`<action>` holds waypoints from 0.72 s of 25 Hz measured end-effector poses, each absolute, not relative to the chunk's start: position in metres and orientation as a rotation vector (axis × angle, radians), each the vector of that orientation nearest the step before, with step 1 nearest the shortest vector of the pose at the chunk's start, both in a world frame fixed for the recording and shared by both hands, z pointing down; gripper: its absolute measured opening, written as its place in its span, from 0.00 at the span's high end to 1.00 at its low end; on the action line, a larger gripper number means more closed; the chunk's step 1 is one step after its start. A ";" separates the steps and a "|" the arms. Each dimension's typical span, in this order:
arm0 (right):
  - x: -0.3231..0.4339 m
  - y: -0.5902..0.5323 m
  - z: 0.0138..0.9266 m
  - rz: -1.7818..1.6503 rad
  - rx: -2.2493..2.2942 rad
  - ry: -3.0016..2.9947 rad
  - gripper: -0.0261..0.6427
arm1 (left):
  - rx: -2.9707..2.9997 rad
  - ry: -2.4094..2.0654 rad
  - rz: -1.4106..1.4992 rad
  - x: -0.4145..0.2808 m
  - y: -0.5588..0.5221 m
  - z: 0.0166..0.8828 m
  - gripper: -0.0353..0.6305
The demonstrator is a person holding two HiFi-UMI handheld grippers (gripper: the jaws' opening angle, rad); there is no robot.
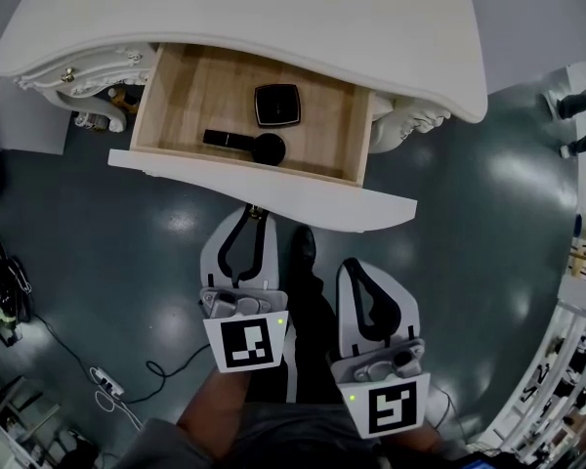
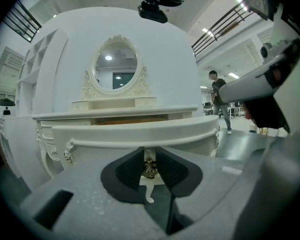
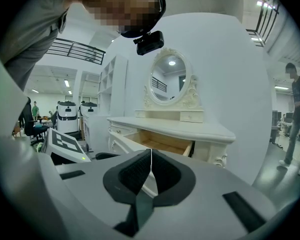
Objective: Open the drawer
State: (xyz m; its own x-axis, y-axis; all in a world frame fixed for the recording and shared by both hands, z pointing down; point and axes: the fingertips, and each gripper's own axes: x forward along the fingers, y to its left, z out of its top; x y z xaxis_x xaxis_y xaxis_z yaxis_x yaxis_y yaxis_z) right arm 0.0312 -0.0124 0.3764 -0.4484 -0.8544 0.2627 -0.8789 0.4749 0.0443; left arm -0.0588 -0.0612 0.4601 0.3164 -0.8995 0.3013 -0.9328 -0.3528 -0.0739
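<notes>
**Inspector:** Largest first. The surface [image 1: 273, 8] has one drawer [image 1: 186, 96], which stands pulled well out from under the top, towards you. I judge the opening step all but complete.

**Operator:** And my grippers?

**Inspector:** There are two. Your left gripper [image 1: 253, 215] is clamped on the drawer's brass knob [image 2: 149, 170]. Your right gripper [image 1: 357, 268] hangs just beside it, jaws together on nothing. The next move, in my judgement, is to part the left jaws and draw straight back off the knob without nudging the front panel.

**Operator:** What about the contents?

**Inspector:** Two black items lie on the drawer floor: one square case [image 1: 276, 105] and one long round-headed tool [image 1: 244, 143], near each other but apart. You have one knob in view.
</notes>
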 end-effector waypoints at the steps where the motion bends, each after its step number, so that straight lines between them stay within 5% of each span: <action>1: 0.030 -0.012 0.376 0.139 1.485 -2.478 0.94 | 2.454 -1.715 0.444 -0.059 -0.060 0.460 0.83; 18: 0.021 0.013 0.373 0.115 1.467 -2.499 0.94 | 2.464 -1.717 0.439 -0.064 -0.026 0.460 0.83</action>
State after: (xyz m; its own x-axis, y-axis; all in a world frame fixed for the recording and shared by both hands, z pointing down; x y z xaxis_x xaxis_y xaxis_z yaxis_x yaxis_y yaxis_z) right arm 0.0206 0.0126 0.3732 -0.4665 -0.8498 0.2455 -0.8687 0.4924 0.0538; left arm -0.0639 -0.0265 0.4599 0.3199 -0.9007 0.2939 -0.9313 -0.3559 -0.0771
